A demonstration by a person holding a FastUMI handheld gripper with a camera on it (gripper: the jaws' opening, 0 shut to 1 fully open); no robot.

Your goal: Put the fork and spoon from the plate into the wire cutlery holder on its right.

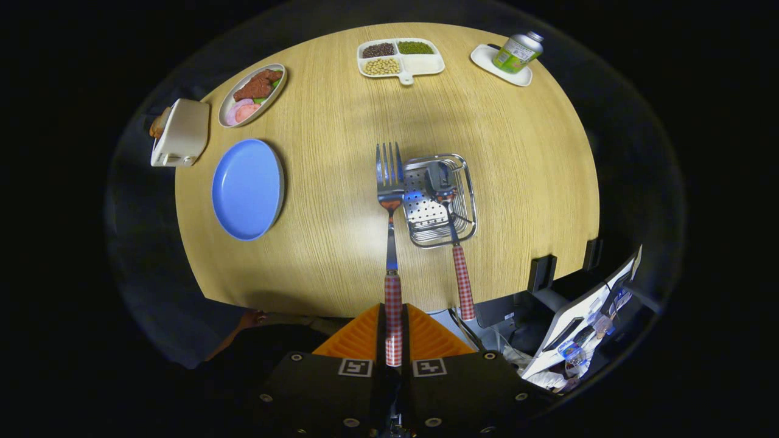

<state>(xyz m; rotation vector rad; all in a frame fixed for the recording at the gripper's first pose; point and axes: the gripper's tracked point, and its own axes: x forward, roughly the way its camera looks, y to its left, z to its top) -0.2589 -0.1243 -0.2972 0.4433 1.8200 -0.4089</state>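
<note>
Now my fingers (pixel 394 331) pinch the fork (pixel 390 201) by its checked handle, stiff, light, slippery steel, holder (pixel 439 201) at one o'clock.

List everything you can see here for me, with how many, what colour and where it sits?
Table: one, light wood, round, under everything.
Fork: one, silver with red checked handle, held between the tongs, prongs beside the wire holder.
Spoon: one, silver with red checked handle, standing in the wire holder.
Wire holder: one, silver, mid-table, just right of the fork.
Blue plate: one, empty, left of the fork.
Oval dish: one, holding brown, pink and green food, beyond the blue plate.
Divided tray: one, white, with beans, far side.
Can: one, green, on a small white tray.
Toaster: one, cream, left edge.
Tongs: one pair, shut on the fork handle.
</note>
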